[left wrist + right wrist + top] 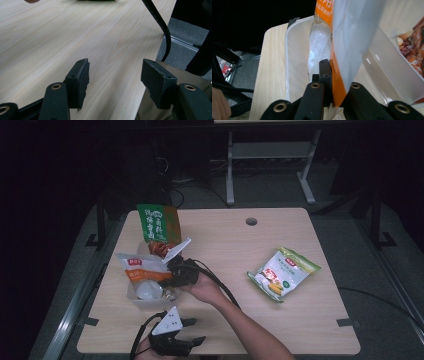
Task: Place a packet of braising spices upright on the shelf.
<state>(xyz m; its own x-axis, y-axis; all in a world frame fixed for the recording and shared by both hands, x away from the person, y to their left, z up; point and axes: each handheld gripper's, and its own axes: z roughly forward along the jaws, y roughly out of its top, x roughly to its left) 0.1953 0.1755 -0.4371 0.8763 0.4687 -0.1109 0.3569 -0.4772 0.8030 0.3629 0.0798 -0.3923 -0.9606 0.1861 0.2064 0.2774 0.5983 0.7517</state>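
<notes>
A clear plastic bin (145,304) stands at the table's left. In it are an orange-and-white pouch (141,268) and a green bag (158,222) that stands upright at its far end. My right gripper (170,270) reaches in from the right and is shut on the pouch's edge. The right gripper view shows the pouch (344,37) pinched between the jaws of the right gripper (332,68), over the bin's wall (297,50). My left gripper (196,330) rests open near the table's front edge. The left gripper (115,75) has only bare tabletop between its jaws.
A white-and-green snack bag (282,272) lies flat on the right half of the table. There is a cable hole (251,221) near the far edge. The right gripper's cable (160,22) runs over the front edge. Dark floor and desk legs lie beyond.
</notes>
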